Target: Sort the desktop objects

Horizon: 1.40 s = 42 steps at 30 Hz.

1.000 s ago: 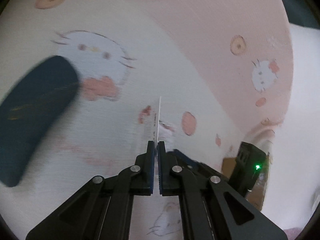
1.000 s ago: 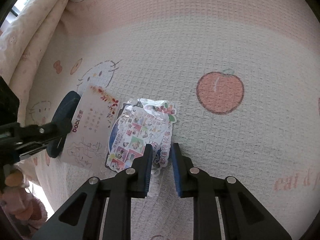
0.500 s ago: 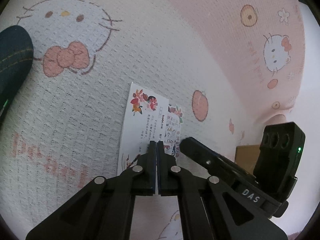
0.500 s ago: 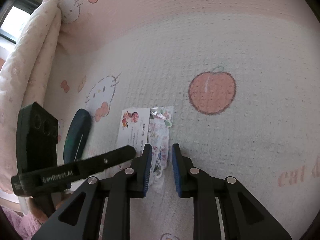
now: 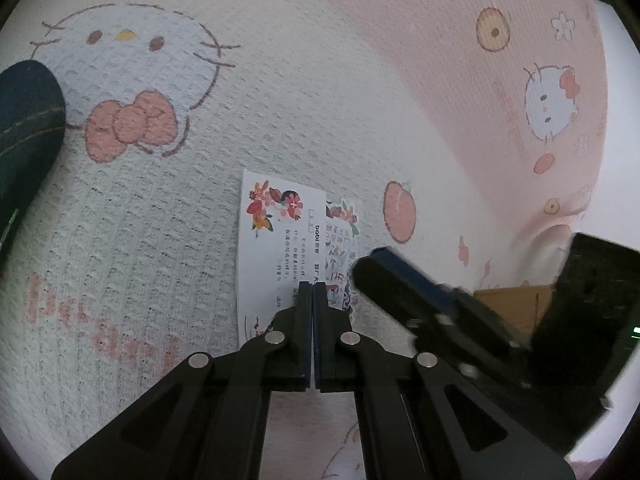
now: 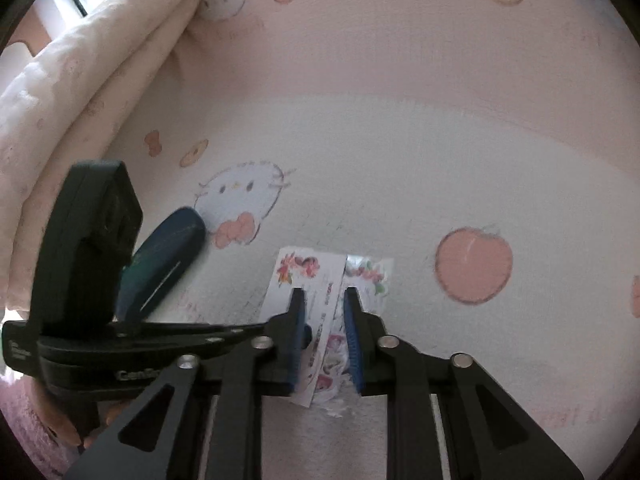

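Cards: two flat items, white card [image 5: 276, 248] overlapping sticker sheet [image 6: 370, 272] (one dark case [image 6: 166, 256] nearby); left gripper [image 5: 312, 285] jaws pinch card, right gripper [image 6: 322, 294] jaws apart.

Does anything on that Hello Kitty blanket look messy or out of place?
Slightly: the white card lies overlapping the crinkled sticker packet instead of apart. The dark case sits askew nearby.
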### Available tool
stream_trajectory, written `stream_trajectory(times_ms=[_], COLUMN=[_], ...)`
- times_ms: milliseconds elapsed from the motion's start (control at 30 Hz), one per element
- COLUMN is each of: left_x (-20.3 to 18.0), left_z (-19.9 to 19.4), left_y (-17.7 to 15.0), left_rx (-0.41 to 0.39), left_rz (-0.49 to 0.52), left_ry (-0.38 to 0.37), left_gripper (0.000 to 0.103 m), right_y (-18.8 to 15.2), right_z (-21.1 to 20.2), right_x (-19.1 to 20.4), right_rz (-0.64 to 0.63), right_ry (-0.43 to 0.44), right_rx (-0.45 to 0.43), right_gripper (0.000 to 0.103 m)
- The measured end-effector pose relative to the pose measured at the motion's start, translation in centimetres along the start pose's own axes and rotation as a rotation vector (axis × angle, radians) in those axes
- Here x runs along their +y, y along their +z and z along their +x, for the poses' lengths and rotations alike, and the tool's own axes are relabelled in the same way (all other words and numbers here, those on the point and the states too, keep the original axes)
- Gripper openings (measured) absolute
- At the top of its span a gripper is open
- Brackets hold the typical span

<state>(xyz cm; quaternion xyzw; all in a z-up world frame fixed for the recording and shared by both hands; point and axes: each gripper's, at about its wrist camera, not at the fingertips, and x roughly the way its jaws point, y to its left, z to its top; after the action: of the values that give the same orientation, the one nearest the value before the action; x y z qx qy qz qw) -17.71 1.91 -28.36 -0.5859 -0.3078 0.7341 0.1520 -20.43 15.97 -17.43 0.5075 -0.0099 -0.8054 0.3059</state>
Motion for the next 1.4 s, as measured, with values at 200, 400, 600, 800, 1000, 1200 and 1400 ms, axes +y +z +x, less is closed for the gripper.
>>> stream_trajectory(times_ms=[200, 400, 600, 800, 1000, 1200, 1400], left_x=[-0.8, 0.7, 1.9, 1.4, 1.3, 0.8, 0.8], left_z=[-2.5, -2.3, -2.0, -1.8, -1.7, -1.5, -1.3], left_y=[0.2, 1.3, 1.2, 1.0, 0.2, 0.4, 0.6], left_rx=[-0.068, -0.063, -0.053, -0.043, -0.062, -0.066, -0.062], left_rz=[0.079, 0.061, -0.01, 0.004, -0.001, 0.032, 0.046], left_ry=[0.054, 0.136, 0.068, 0.079, 0.109, 0.127, 0.115], left_gripper=[0.0, 0.018, 0.019, 0.019, 0.013, 0.014, 0.013], right_y=[-1.1, -1.3, -1.5, -1.7, -1.7, -1.7, -1.9], right_z=[1.8, 2.2, 2.3, 2.3, 1.9, 0.7, 0.9], right_x=[-1.6, 0.2, -0.5, -1.0, -1.4, -3.4, -4.1], right_rz=[0.053, -0.068, -0.026, 0.006, 0.036, 0.141, 0.216], right_ry=[0.017, -0.065, -0.026, 0.007, 0.034, 0.067, 0.104], right_rx=[0.072, 0.068, 0.063, 0.047, 0.044, 0.089, 0.086], right_gripper=[0.012, 0.012, 0.012, 0.012, 0.013, 0.037, 0.037])
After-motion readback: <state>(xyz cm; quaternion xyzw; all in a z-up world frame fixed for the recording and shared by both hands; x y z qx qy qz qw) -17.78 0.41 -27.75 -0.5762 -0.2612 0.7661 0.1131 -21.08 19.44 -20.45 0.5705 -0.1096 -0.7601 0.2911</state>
